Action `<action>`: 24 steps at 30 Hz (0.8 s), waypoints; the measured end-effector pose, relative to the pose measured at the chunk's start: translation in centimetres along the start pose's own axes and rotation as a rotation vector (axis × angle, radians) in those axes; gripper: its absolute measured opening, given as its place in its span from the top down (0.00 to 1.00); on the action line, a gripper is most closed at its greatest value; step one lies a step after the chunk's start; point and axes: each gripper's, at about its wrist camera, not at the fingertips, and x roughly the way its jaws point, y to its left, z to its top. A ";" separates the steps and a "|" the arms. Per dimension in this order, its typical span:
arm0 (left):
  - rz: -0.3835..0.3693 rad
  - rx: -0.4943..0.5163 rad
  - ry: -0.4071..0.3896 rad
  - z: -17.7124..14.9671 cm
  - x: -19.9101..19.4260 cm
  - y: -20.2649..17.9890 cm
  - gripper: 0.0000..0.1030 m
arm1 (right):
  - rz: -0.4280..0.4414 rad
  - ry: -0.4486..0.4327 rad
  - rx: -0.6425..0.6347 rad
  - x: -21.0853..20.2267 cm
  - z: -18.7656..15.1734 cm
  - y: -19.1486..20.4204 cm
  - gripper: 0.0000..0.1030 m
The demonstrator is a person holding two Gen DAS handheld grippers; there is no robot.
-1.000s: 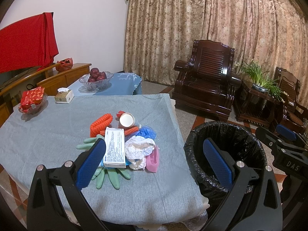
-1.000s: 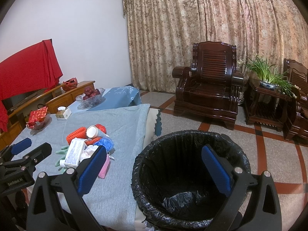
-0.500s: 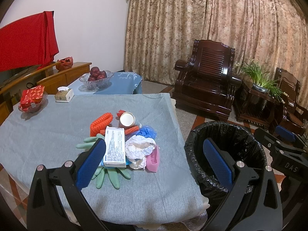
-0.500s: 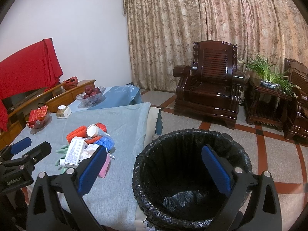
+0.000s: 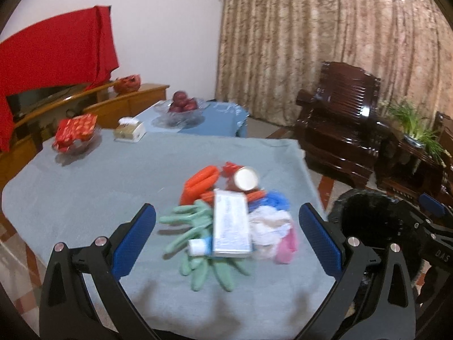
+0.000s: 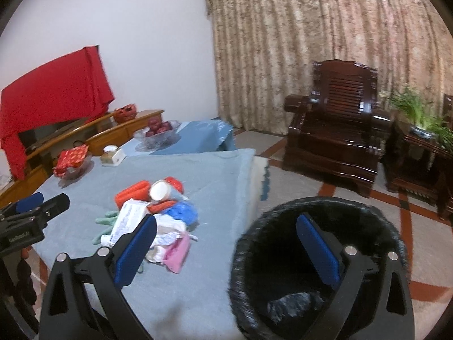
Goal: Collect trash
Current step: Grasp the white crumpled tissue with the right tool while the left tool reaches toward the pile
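A heap of trash [image 5: 226, 215] is lying near the right edge of the grey-clothed table [image 5: 113, 181]. On top a white printed carton [image 5: 231, 226] is resting over pale green gloves [image 5: 195, 238], with a small white tube [image 5: 199, 246] poking out at its near end. Orange ribbed gloves [image 5: 199, 182] and a tipped paper cup [image 5: 247, 178] are sitting at the far side, blue crumpled plastic [image 5: 273, 201], white crumpled paper [image 5: 269, 225] and a pink piece [image 5: 287, 248] at the right.

The left tool [image 5: 226, 239] is hanging just above and in front of the heap, its blue-padded jaws spread wide and gripping nothing; the heap is showing between them. The right tool [image 6: 226, 246] is likewise gaping and empty, hovering over the gap between the table edge and a black-bagged bin [image 6: 317, 257] that is standing on the floor just beside the table; the bag's bottom is showing something grey, too blurred to identify.

Farther back on the table are sitting a glass dish with a red packet [image 5: 76, 136], a tissue box [image 5: 128, 131] and a bowl of dark red fruit [image 5: 181, 107] on a blue cloth. Beyond are standing a wooden sideboard [image 5: 121, 104] under a red cloth [image 5: 53, 45], a dark wooden armchair [image 6: 337, 130], a potted plant [image 6: 421, 119] and patterned curtains [image 6: 325, 28].

Both views are motion-blurred, so the print on the carton is unreadable.
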 end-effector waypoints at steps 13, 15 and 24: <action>0.069 -0.032 0.065 -2.6 4.7 4.5 0.05 | 0.147 0.104 -0.067 9.4 -1.8 6.4 0.17; 0.075 -0.028 0.066 -2.5 5.2 5.0 0.05 | 0.155 0.127 -0.084 10.7 -1.9 7.2 0.23; 0.073 -0.047 0.094 -2.6 7.0 6.2 0.06 | 0.184 0.233 -0.146 15.9 -3.6 9.8 0.42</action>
